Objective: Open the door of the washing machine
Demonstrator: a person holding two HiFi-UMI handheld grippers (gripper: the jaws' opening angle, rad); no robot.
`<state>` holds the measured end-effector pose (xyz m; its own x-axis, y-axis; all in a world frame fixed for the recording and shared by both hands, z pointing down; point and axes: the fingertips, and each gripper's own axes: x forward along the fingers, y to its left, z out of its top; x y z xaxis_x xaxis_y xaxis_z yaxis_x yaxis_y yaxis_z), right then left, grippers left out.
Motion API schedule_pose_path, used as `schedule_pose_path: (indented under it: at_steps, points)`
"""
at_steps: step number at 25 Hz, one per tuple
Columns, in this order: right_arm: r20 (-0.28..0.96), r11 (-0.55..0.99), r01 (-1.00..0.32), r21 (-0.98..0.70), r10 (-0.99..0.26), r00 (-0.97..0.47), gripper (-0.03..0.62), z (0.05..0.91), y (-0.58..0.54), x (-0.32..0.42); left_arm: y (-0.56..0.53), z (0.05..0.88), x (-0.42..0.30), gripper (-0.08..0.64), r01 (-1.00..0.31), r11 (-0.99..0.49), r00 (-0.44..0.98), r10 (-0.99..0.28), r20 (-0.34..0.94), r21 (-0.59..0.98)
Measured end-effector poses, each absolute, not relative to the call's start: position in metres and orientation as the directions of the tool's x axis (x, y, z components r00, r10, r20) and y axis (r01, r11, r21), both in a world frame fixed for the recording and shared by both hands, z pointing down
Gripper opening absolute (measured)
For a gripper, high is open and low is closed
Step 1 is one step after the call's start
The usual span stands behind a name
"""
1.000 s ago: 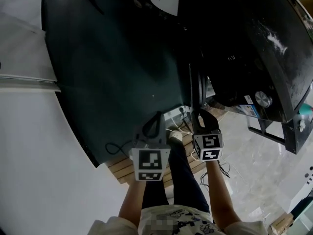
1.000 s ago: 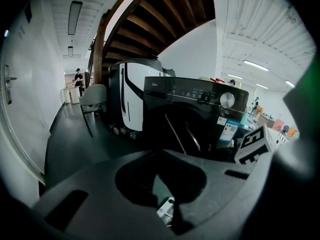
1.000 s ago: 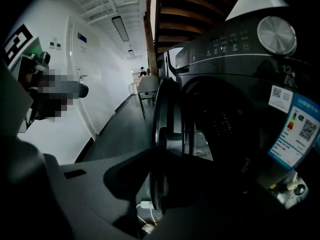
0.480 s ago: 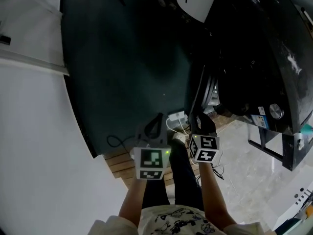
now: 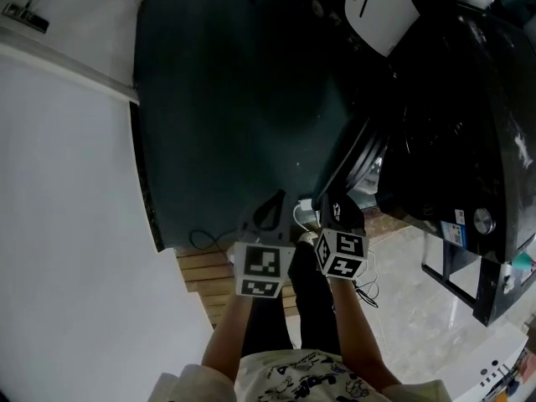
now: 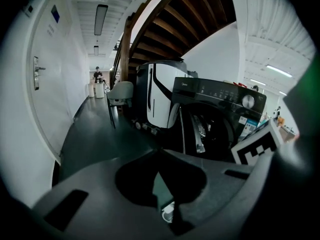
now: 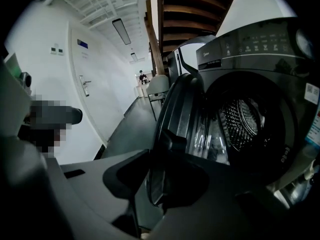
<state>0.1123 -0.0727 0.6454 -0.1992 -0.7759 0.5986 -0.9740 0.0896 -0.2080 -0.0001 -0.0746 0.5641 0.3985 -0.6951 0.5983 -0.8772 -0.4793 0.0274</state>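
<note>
We see the dark front-loading washing machine (image 5: 452, 141) at the right of the head view, standing on a dark floor (image 5: 226, 115) with a white appliance (image 5: 381, 7) just beside it. Its round door (image 5: 356, 162) is swung partly out from the front, edge-on to us, its free edge pointing toward our hands.

Our right gripper (image 5: 335, 209) is at that free edge. In the right gripper view the door (image 7: 185, 119) rises straight up from between the jaws of the right gripper (image 7: 165, 154). The jaws stand about half apart with the thick dark rim between them, and they seem to bear on it from both sides. They have just been opening a little, with the rim kept between them. Behind the door's glass bowl, the perforated steel drum (image 7: 240, 119) shows through the open mouth.

Our left gripper (image 5: 272, 203) is held just beside the right one, over the floor near some wooden slats (image 5: 201, 275). Its jaws are fully together with nothing in them, as the left gripper view (image 6: 159, 156) shows. That view also takes in the machine's control panel with its round knob (image 6: 248, 101).
</note>
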Motion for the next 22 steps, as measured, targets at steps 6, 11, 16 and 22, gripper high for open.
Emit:
schedule_pose_path:
  at_steps: [6,11,16,22]
  points:
    - [0.593,0.109,-0.971,-0.215,-0.775,-0.218,0.117,0.643,-0.08,0.095,-0.078,0.565,-0.013,0.0,-0.872,-0.486,0.419,-0.693,0.587,0.048]
    - [0.585,0.116,-0.966,-0.23,-0.777,-0.233,0.118,0.642,-0.087,0.084,-0.088,0.569,-0.01,0.0,-0.846,-0.531,0.458,-0.667,0.587,0.057]
    - [0.573,0.107,-0.961,-0.257,-0.783,-0.241,0.12,0.642,-0.094,0.073,-0.092,0.575,-0.005,0.002,-0.796,-0.59,0.544,-0.597,0.59,0.137]
    - [0.563,0.127,-0.956,-0.265,-0.784,-0.26,0.121,0.641,-0.102,0.057,-0.102,0.579,0.0,0.061,-0.754,-0.627,0.602,-0.542,0.587,0.195]
